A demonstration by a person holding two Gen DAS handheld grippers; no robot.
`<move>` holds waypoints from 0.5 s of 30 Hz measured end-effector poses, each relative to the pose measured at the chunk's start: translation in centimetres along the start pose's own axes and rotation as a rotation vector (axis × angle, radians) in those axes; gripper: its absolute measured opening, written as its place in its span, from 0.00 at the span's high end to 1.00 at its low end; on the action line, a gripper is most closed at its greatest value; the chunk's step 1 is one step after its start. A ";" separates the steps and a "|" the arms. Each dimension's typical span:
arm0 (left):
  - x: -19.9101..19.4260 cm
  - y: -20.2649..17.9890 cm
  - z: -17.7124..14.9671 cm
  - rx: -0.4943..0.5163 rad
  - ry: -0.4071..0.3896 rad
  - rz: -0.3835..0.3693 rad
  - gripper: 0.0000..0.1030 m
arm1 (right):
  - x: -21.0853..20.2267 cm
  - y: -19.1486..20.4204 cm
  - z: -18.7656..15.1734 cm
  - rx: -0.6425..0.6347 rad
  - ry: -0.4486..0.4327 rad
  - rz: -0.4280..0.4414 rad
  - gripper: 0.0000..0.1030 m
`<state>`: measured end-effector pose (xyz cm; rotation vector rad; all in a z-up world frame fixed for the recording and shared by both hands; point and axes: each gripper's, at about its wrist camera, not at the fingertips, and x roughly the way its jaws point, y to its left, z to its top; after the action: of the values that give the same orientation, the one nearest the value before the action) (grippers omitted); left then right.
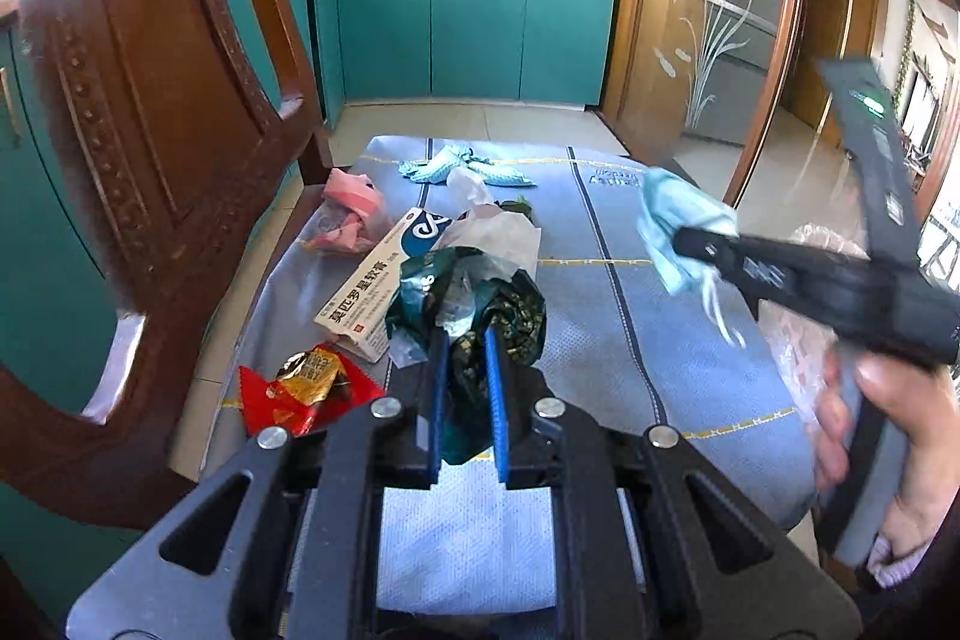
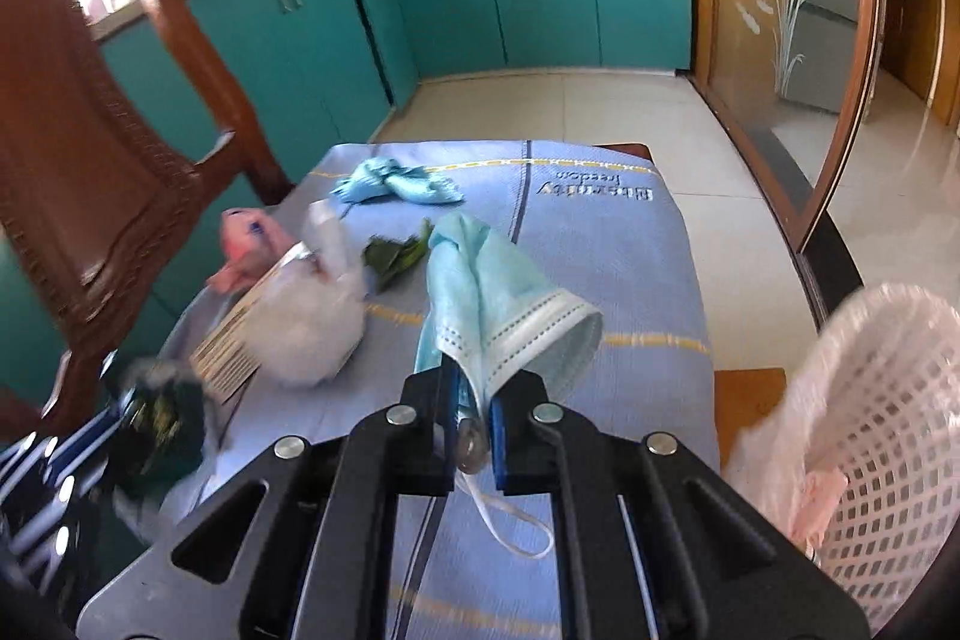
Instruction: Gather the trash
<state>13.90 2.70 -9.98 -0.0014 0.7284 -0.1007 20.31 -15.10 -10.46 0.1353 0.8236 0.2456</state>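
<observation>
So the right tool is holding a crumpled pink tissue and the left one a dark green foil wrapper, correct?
Not quite. The right gripper holds a light blue disposable face mask, as the right wrist view shows. The left gripper does hold the dark green foil wrapper.

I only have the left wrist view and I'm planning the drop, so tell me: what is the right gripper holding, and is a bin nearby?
Observer: The right gripper is shut on a light blue face mask; one ear loop dangles below.
Operator: And a bin?
Observer: A white mesh basket lined with a pink bag stands at the right, beside the blue mat.
Operator: Anything behind the white plastic bag?
Observer: A dark green leaf scrap lies on the mat.
</observation>
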 end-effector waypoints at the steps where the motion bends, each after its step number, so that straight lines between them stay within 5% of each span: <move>1: -0.3 0.0 -0.1 -0.002 -0.002 0.000 0.87 | -0.5 0.1 -0.3 -0.002 -0.003 0.010 0.91; 15: -2.0 0.8 -0.5 -0.018 -0.028 0.011 0.87 | -3.9 1.5 -2.2 -0.017 -0.024 0.070 0.91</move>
<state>12.16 3.72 -9.06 -0.0163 0.7010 -0.0835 15.89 -14.64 -8.91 0.1511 0.7937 0.3158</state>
